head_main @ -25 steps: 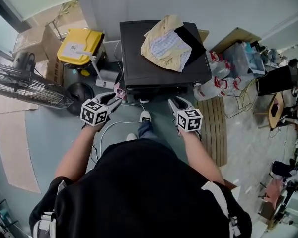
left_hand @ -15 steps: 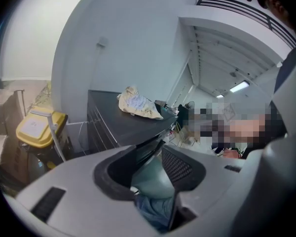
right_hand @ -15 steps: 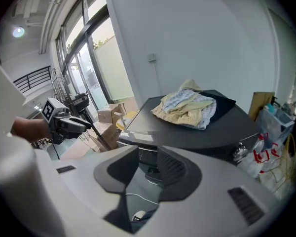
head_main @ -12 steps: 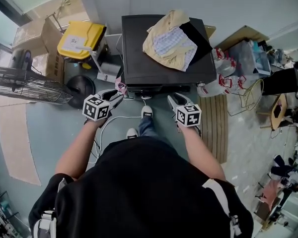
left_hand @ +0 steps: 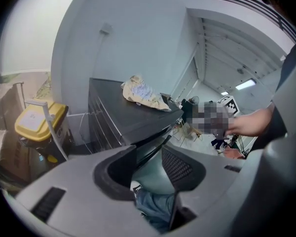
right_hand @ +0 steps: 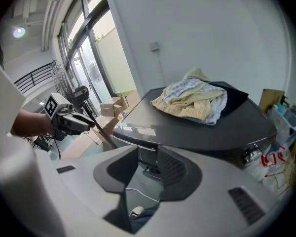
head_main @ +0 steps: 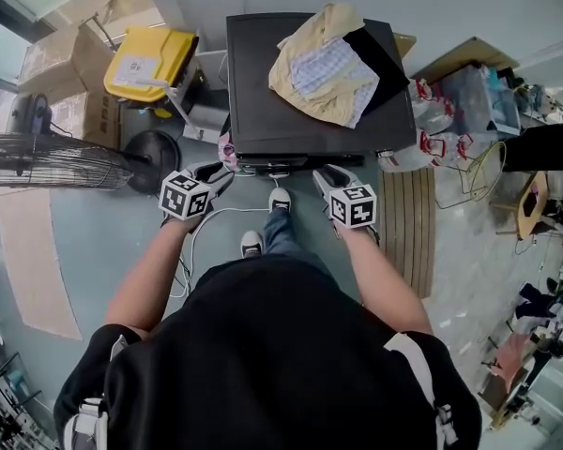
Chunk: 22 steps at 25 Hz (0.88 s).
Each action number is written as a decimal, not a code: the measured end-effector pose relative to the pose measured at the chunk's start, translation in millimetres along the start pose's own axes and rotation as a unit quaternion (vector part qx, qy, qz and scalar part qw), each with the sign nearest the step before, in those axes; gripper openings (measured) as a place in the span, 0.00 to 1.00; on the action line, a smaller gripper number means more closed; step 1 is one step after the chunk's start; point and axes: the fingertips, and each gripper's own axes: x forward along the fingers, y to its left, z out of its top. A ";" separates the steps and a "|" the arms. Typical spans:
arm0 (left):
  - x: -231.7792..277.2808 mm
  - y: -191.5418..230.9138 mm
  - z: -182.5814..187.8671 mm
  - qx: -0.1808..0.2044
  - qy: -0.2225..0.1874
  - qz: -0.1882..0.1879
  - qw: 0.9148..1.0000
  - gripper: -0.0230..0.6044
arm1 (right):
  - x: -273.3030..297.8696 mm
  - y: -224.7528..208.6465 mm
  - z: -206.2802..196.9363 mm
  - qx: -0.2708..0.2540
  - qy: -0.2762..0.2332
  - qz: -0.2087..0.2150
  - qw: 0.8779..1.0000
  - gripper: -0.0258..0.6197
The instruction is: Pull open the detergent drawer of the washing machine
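Observation:
The washing machine is a dark grey box seen from above, with a heap of yellow and checked clothes on its lid. Its front face sits in shadow under the lid edge, and I cannot make out the detergent drawer. My left gripper hovers at the front left corner, open and empty. My right gripper hovers before the front's right half, also open and empty. The left gripper view looks past its jaws at the machine. The right gripper view shows the lid, the clothes and the left gripper.
A yellow-lidded bin and cardboard boxes stand left of the machine, with a floor fan nearer. Plastic bags and a slatted wooden board lie to the right. A white cable runs by the person's shoes.
Both grippers have edged a little closer to the machine's front. The jaws stay open.

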 end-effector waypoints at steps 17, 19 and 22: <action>42.7 22.4 -24.4 -0.017 0.036 0.009 0.999 0.30 | 45.4 -5.1 -21.5 0.002 0.032 0.030 0.999 0.24; 45.6 26.2 -25.6 -0.019 0.038 0.012 0.999 0.30 | 50.0 -5.3 -22.4 0.002 0.035 0.033 0.999 0.24; 52.6 29.7 -26.1 -0.021 0.040 0.011 0.999 0.30 | 56.3 -8.3 -23.6 0.003 0.039 0.035 0.999 0.24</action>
